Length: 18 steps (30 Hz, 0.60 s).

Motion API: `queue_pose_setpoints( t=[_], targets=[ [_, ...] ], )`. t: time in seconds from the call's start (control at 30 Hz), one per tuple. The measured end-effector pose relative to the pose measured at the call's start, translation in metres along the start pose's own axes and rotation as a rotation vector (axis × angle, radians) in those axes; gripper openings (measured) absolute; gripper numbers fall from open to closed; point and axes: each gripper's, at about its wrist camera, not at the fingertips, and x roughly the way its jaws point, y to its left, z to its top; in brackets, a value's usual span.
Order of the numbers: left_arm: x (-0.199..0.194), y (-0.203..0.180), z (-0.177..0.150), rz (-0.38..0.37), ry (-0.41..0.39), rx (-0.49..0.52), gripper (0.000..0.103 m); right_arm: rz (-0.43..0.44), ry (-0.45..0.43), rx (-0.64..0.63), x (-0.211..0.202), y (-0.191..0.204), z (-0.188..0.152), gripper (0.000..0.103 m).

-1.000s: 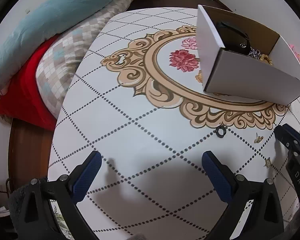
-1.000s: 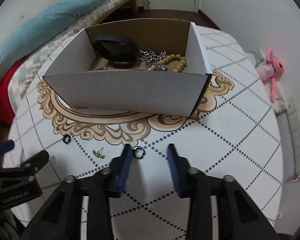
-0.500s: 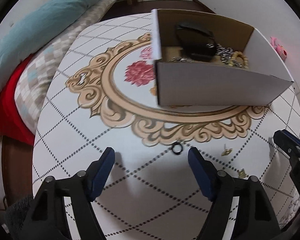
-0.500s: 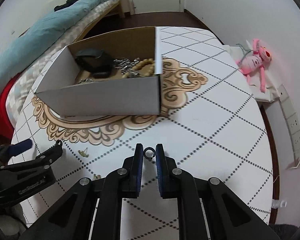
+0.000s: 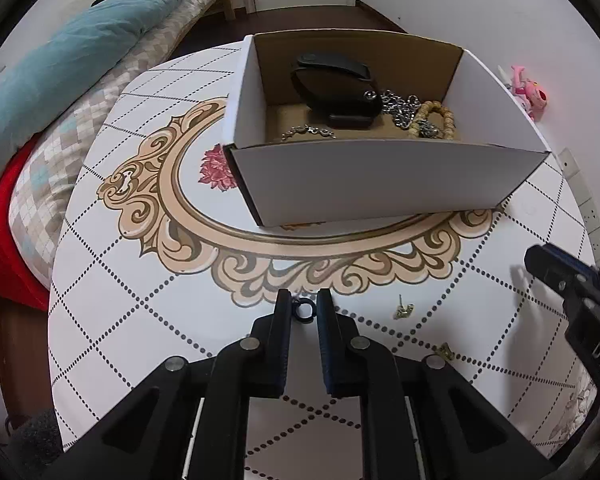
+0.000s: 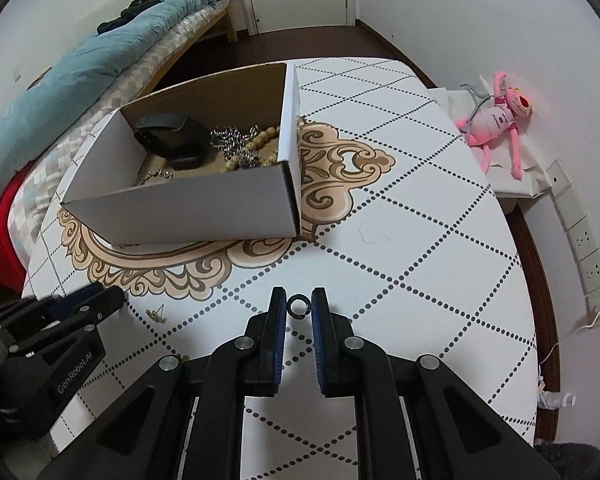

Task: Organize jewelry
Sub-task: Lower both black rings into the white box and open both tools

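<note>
A white cardboard box stands on the patterned table and holds a black watch, silver chains and a bead bracelet; the box also shows in the right wrist view. My left gripper is shut on a small black ring at table level. My right gripper is shut on another dark ring and holds it above the table. Two small gold earrings lie on the table between the grippers.
The round table has a floral print. A bed with a teal quilt lies to the left. A pink plush toy and wall sockets are at the right.
My left gripper has moved in over the black ring and closed on it. My right gripper, shut on its ring, has risen and turned slightly right.
</note>
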Motion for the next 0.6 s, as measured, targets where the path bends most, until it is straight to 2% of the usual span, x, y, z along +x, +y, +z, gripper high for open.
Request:
queue_pose_setpoints(
  t=[0.13,0.23,0.4,0.5,0.6],
  targets=[
    [-0.014,0.0,-0.001,-0.069,-0.009,-0.015,0.01,0.018,-0.017,0.008,-0.009,0.0,0.003,0.013],
    [-0.039,-0.003,0.007,-0.126,-0.045,-0.021,0.01,0.045,-0.039,0.017,-0.022,0.001,0.009,0.013],
    [-0.074,-0.004,0.045,-0.19,-0.112,-0.022,0.01,0.117,-0.093,0.033,-0.052,0.004,0.033,0.013],
    [-0.073,0.0,0.07,-0.196,-0.113,-0.027,0.01,0.156,-0.105,0.025,-0.058,0.007,0.061,0.013],
    [-0.057,0.009,0.097,-0.2,-0.078,-0.043,0.01,0.177,-0.086,0.016,-0.049,0.008,0.088,0.013]
  ],
)
